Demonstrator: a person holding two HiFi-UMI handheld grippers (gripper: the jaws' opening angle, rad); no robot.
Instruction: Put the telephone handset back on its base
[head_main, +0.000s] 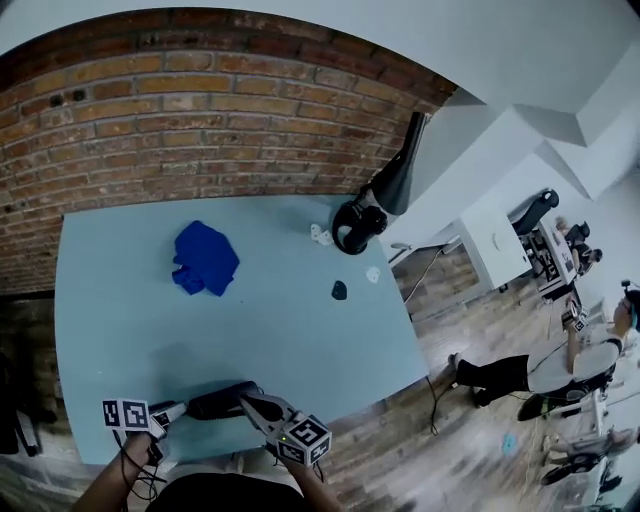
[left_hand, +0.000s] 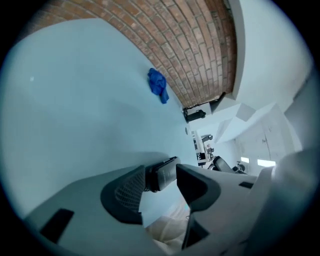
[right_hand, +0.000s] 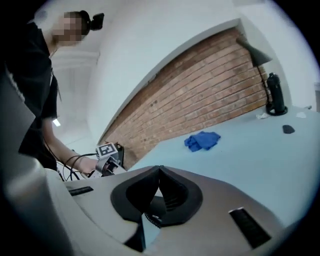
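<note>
A light blue table (head_main: 120, 300) is standing against a brick wall (head_main: 200, 120). A black lamp (head_main: 385, 190) is sitting at the table's far right corner, and a blue cloth (head_main: 205, 258) is lying crumpled left of it, well apart. The dark handset (head_main: 222, 400) is hovering at the near edge, between the two grippers. The left gripper (left_hand: 161, 172) is pinching one end of it between its fingers. The right gripper (right_hand: 159, 170) is pointing across the table, fingers pressed together. A small dark object (head_main: 339, 290) is lying near the lamp.
</note>
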